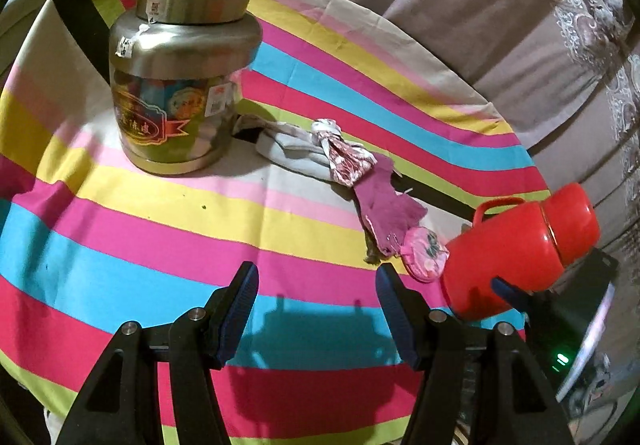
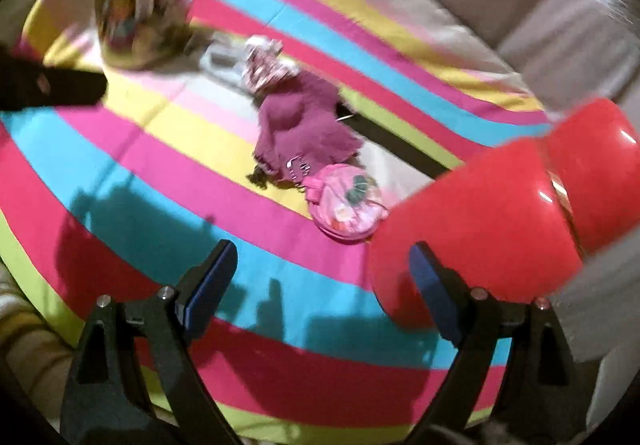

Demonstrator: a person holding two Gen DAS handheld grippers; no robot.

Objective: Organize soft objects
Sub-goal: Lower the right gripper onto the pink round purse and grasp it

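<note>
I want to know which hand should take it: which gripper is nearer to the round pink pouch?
Right. The right gripper sits just below the pouch. The left gripper is below and further left of it.

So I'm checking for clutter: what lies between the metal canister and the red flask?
In the left wrist view, a row of soft things lies between the metal canister and the red flask: grey cloth, patterned fabric, purple glove, pink pouch.
</note>
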